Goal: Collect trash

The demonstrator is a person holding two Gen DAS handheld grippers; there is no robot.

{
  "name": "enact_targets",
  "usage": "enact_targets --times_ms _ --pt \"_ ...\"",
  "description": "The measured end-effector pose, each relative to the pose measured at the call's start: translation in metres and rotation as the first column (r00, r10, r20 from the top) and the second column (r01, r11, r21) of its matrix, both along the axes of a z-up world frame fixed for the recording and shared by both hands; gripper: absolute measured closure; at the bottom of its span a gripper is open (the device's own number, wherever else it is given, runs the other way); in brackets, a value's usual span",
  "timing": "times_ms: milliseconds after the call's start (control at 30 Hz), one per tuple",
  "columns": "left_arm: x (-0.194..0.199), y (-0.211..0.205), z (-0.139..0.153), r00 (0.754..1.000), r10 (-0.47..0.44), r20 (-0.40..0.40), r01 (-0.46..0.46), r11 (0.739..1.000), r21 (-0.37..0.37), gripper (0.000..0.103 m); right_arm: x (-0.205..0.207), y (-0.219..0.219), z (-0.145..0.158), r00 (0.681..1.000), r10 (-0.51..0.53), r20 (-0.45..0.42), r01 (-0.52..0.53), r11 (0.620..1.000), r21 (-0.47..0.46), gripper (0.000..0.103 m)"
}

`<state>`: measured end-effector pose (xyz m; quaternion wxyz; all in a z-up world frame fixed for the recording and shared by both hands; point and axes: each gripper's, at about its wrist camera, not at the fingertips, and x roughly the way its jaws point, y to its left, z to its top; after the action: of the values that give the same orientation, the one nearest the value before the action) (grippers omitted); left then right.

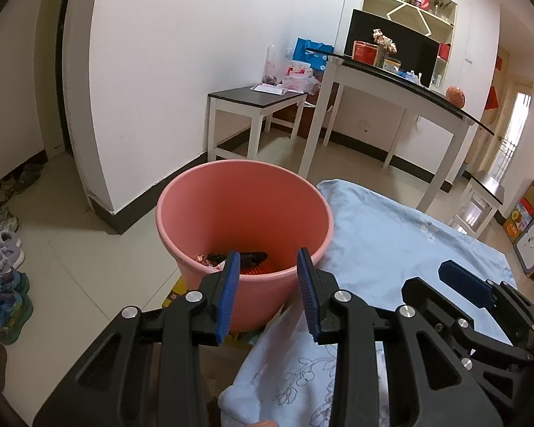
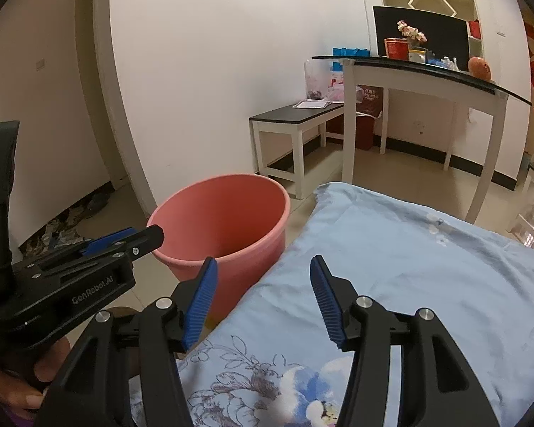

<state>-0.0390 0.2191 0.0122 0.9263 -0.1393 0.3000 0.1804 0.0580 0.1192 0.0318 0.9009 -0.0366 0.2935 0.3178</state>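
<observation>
Fingers of both the left gripper [image 1: 268, 295] and right gripper [image 2: 263, 302] spread, empty; bucket [image 1: 244, 213] beside bed [image 2: 409, 267]. Next pickup: close squarely, release over bucket's mouth.

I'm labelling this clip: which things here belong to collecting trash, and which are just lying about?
Part of the job:
pink bucket
scraps in the bucket
left gripper, empty
right gripper, empty

Just lying about:
blue floral cloth
shoes
white bench
white table
</observation>
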Motion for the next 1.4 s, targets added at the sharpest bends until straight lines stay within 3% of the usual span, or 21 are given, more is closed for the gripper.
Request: enact_targets --times_ms 1400 --pt "-0.01 -0.017 -0.005 1.0 -0.007 -0.021 0.008 1.0 0.023 0.069 -0.012 -0.026 0.005 0.999 -0.035 -0.012 0.035 0.999 0.037 0.049"
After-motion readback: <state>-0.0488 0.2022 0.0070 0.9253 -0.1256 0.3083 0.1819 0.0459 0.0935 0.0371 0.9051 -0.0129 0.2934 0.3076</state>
